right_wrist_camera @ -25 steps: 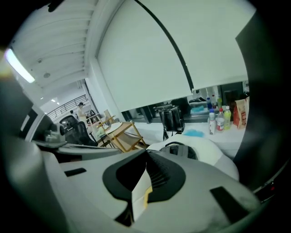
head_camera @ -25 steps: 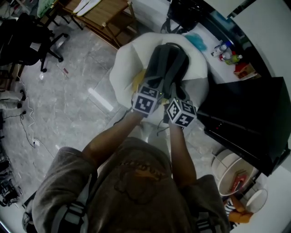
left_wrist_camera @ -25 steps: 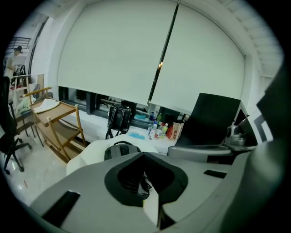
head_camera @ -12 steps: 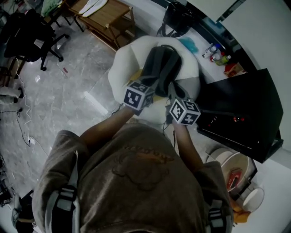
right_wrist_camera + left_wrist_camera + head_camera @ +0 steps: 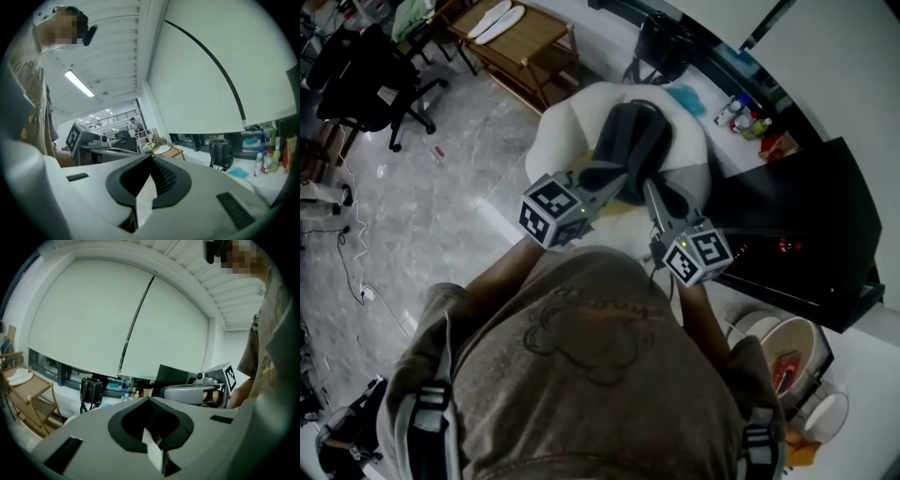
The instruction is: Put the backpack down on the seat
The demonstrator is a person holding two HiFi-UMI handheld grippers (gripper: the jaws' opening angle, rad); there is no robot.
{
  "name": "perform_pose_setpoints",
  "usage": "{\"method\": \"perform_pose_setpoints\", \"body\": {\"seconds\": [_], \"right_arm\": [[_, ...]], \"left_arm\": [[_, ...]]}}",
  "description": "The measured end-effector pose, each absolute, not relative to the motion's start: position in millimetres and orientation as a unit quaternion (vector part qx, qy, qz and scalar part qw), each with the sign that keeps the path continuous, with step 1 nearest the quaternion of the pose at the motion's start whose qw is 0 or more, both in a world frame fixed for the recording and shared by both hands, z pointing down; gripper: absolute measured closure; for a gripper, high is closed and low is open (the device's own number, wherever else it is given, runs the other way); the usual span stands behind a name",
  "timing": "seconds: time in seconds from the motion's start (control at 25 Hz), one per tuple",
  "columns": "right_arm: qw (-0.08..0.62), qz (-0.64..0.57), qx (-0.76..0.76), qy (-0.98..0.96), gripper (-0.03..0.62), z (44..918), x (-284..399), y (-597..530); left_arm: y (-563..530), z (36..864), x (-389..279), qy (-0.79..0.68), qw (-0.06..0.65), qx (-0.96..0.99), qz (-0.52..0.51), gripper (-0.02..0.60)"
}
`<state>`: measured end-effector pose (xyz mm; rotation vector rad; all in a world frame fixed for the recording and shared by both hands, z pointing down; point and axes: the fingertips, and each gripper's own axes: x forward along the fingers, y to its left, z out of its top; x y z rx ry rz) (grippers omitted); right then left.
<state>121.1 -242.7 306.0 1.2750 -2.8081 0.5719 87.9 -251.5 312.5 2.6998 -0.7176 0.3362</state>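
The backpack [image 5: 633, 141], dark grey, lies on top of the white rounded seat [image 5: 558, 127] at the far centre of the scene, with a black tabletop [image 5: 797, 216] just to the right of the seat and a wooden rack [image 5: 520, 42] on the floor at the far left. The left gripper [image 5: 150, 401] has its jaws closed together with nothing between them, at the near-left side of the backpack. The right gripper [image 5: 151, 157] likewise has its jaws closed on nothing, at the near-right side of the backpack.
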Motion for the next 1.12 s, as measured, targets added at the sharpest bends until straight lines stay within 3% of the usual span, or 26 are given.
{"method": "perform_pose_setpoints", "body": {"seconds": [0.32,1.12], "right_arm": [[-0.034,0.144,0.390,-0.909,0.591,264,129,-231],[-0.034,0.147,0.389,-0.909,0.592,266,122,-225]], "left_arm": [[-234,268,84,-0.214,0.096,0.969,0.075,0.581],[-232,261,87,-0.234,0.113,0.964,0.049,0.581]]}}
